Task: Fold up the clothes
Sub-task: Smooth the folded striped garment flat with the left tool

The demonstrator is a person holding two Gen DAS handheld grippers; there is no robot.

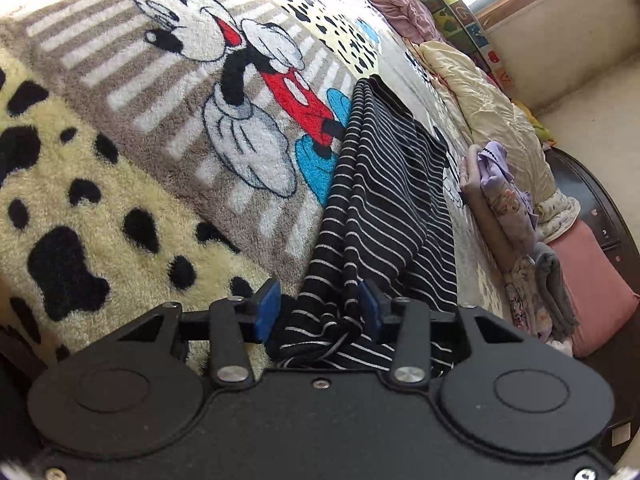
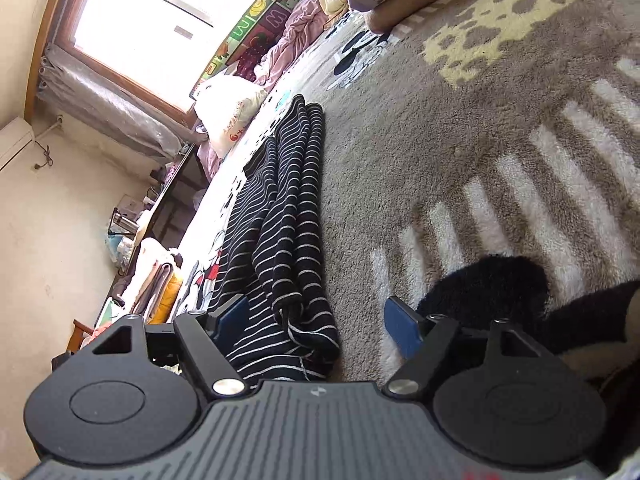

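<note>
A black garment with thin white stripes [image 1: 384,200] lies bunched in a long strip on a Mickey Mouse fleece blanket [image 1: 140,168]. In the left wrist view its near end lies between the blue pads of my left gripper [image 1: 318,312], whose jaws are open and apart from the cloth's folds. In the right wrist view the same garment [image 2: 288,216] runs away from the camera; its near end lies between the wide-open jaws of my right gripper [image 2: 320,326], close to the left pad [image 2: 232,318]. The blanket [image 2: 460,168] fills the right side.
Folded lilac and grey clothes [image 1: 508,208] are stacked right of the garment, with a pink cushion [image 1: 592,284] beyond. Cream and pink quilts [image 1: 484,92] line the bed's far edge. A window [image 2: 152,12], a dark shelf with clutter [image 2: 160,208] and a white pillow [image 2: 228,112] stand left.
</note>
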